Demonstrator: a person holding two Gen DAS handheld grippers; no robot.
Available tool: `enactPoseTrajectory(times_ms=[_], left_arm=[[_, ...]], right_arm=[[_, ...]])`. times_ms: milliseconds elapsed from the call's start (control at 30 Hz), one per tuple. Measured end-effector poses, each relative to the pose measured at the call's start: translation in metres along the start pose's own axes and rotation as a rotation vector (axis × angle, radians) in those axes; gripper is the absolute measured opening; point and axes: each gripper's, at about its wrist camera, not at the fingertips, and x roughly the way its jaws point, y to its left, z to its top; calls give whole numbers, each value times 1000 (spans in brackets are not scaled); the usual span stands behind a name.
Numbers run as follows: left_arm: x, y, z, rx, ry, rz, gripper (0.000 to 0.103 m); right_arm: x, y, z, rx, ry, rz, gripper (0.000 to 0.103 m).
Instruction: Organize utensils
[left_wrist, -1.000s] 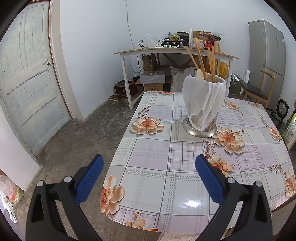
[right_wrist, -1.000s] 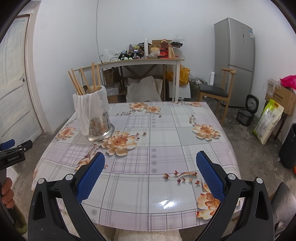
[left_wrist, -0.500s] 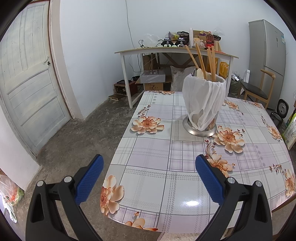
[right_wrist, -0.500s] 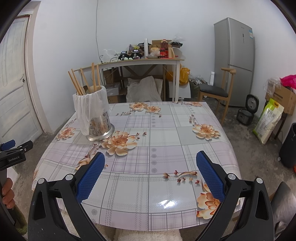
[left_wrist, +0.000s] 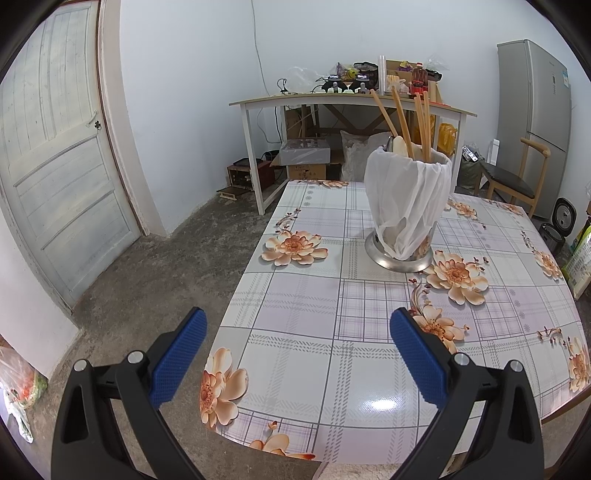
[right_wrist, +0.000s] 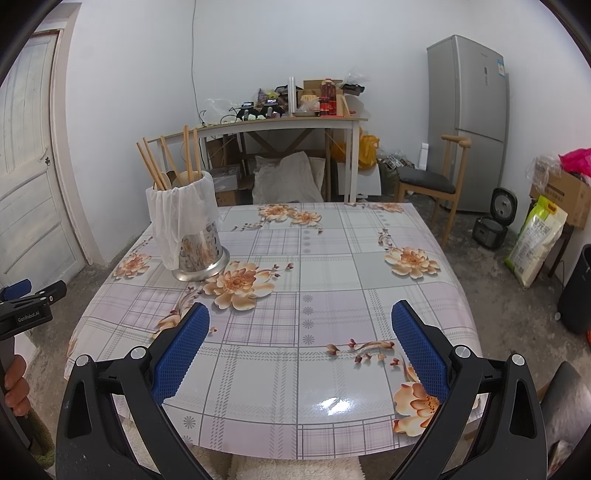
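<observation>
Glossy tablecloth (right_wrist: 332, 258); shiny metal holder (right_wrist: 201, 254); wooden chopsticks (right_wrist: 188, 155).

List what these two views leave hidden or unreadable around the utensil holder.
- Holder contents: both views, the white bag draped over the rim hides the lower ends of the chopsticks and spoons.
- Exact utensil count: both views, they overlap.
- Fridge label: right wrist view, too small.
- Table's near edge: both views, behind the jaws.

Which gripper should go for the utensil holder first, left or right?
Left, probably. The utensil holder sits almost straight ahead of the open left gripper. From the open right gripper it stands far off to the left, needing a cross reach over the table.
</observation>
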Motion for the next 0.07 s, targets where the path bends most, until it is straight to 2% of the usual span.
enactPoseTrajectory(times_ms=[67], left_arm=[[1, 1, -1, -2, 3, -2, 97]], right_arm=[[0, 0, 0, 2, 1, 1, 95]])
